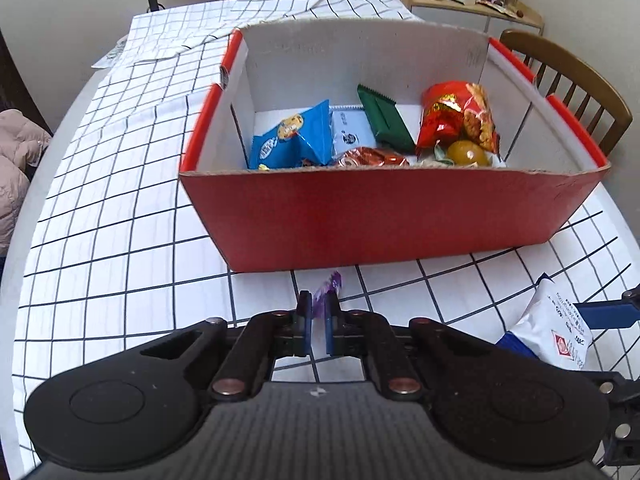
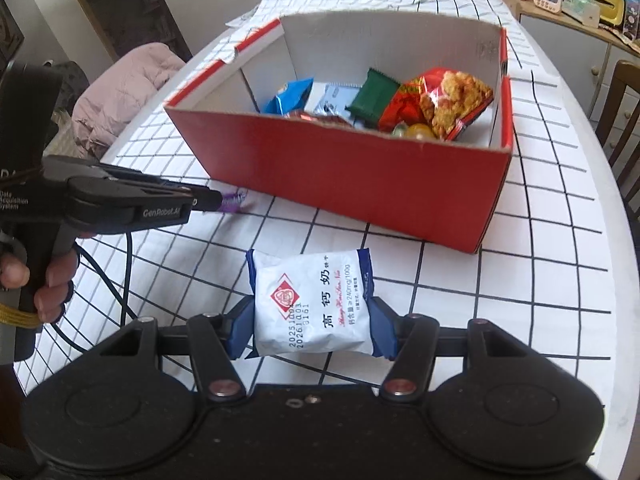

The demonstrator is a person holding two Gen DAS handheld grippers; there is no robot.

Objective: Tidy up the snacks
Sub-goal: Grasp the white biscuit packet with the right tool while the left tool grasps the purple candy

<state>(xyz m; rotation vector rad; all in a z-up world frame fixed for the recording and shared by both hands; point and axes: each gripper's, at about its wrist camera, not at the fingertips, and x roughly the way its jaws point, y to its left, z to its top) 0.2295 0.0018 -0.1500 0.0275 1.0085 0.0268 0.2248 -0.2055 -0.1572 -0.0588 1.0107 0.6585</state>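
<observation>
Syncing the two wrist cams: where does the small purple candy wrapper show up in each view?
Left wrist: purple candy wrapper sits bottom centre, pinched in the left claw, just in front of the red box.
Right wrist: purple candy wrapper is at left of centre, at the tip of the left claw, in front of the box's near-left corner.
Shared landmark: the red box of snacks.
</observation>
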